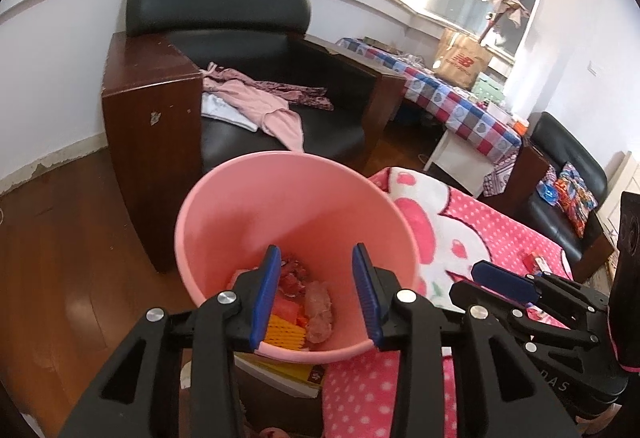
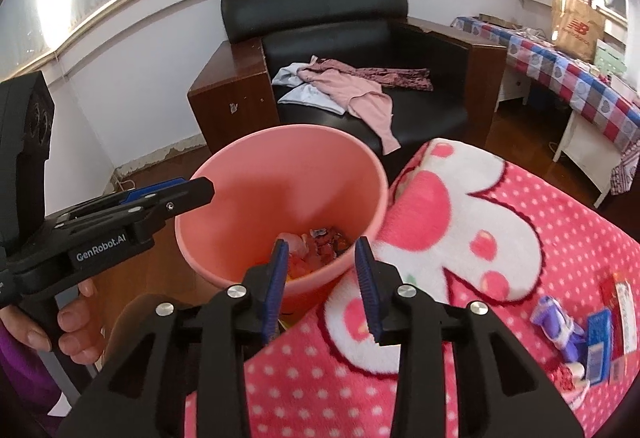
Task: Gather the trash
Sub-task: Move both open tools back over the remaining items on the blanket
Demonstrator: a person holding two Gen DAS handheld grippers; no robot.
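Note:
A pink plastic bin point(image 1: 280, 205) stands beside a table covered with a pink dotted blanket point(image 1: 472, 238). Crumpled wrappers and an orange piece point(image 1: 304, 302) lie in its bottom. My left gripper point(image 1: 316, 290) is open and empty, hovering over the bin's near rim. My right gripper point(image 2: 322, 286) is open and empty, over the bin's near edge point(image 2: 320, 274) and the blanket point(image 2: 440, 238). Several pieces of trash remain on the blanket: a purple wrapper point(image 2: 554, 322), a blue packet point(image 2: 598, 342) and a red packet point(image 2: 618, 314).
A black armchair point(image 2: 360, 49) with wooden arms holds pink clothes point(image 2: 360, 89) behind the bin. A checked-cloth table point(image 1: 452, 97) with a brown paper bag point(image 1: 460, 57) stands at the right. Wooden floor point(image 1: 60, 258) lies left of the bin.

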